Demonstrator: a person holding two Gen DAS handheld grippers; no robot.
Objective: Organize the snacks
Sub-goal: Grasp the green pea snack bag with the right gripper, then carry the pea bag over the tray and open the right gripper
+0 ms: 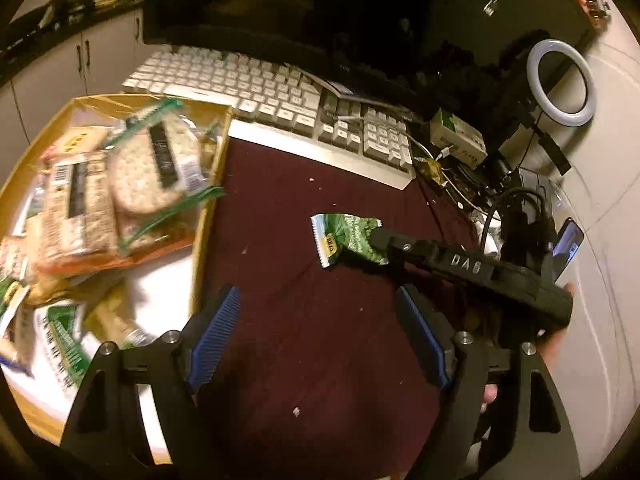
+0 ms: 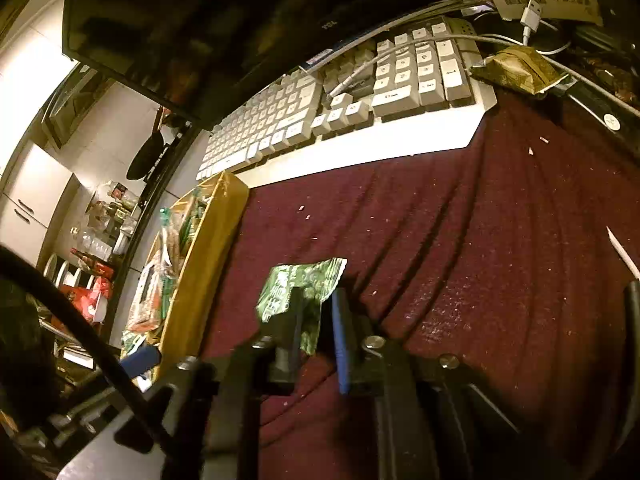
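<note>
Left claw (image 1: pixel 316 332): blue-padded fingers (image 1: pixel 216 332) spread wide apart, nothing between them, hovering over the maroon cloth (image 1: pixel 304 344) that covers the bench, just right of the box.

Cardboard box (image 1: pixel 210 200): far left of the bench, open-topped, heaped with snack packets; a clear green-edged pack of round crackers (image 1: pixel 148 168) lies uppermost, a brown-labelled packet (image 1: pixel 80 204) beside it on the left. Contents blurred.

White keyboard (image 1: pixel 272 96): far side of the bench, behind the box and cloth, a white cable trailing over its right-hand keys. Dark monitor (image 1: pixel 248 4) stands behind it.

Green snack packet (image 1: pixel 344 236): mid-bench, right of the box and apart from it, near side of the keyboard, its white serrated end pointing left.

Right claw (image 2: pixel 316 320): reaches in from the right; fingers drawn close together, the green snack packet (image 2: pixel 300 284) crumpled between them, one dark finger and one blue pad (image 2: pixel 340 332) against it. Whether the packet is lifted off the cloth cannot be told.

Small green-and-white carton (image 1: pixel 456 132): far right, past the keyboard's end, among cables. Ring light (image 1: pixel 558 80) stands beyond it.
</note>
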